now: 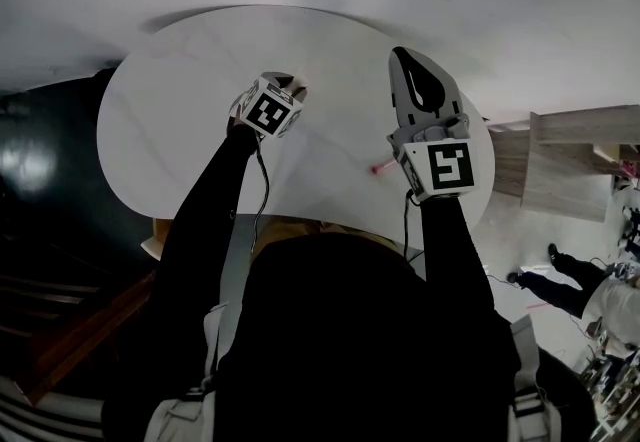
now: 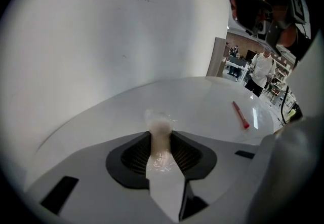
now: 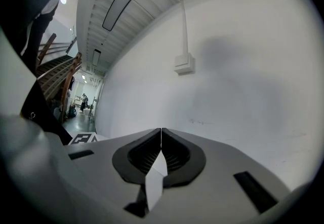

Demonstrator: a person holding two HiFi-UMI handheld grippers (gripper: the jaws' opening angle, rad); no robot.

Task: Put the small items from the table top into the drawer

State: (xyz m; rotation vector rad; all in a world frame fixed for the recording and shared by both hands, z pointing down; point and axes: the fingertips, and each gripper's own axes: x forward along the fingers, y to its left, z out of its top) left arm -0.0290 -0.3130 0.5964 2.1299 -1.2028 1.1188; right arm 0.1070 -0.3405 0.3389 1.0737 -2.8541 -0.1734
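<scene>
Two tongs: left tongs (image 2: 161,134) pinching pale plastic-wrapped stick (image 2: 160,121); right tongs (image 3: 161,130) pressed together, empty.

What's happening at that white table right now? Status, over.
Left gripper shut on pale wrapped item at the table. Right gripper shut, empty. Red stick lies loose on the table. Nothing in the way.

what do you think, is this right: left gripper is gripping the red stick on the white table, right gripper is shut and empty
Not quite. The left gripper grips a pale plastic-wrapped item, not the red stick, which lies loose on the white table; the left gripper view shows this. The right gripper is shut and empty, as you said.
</scene>
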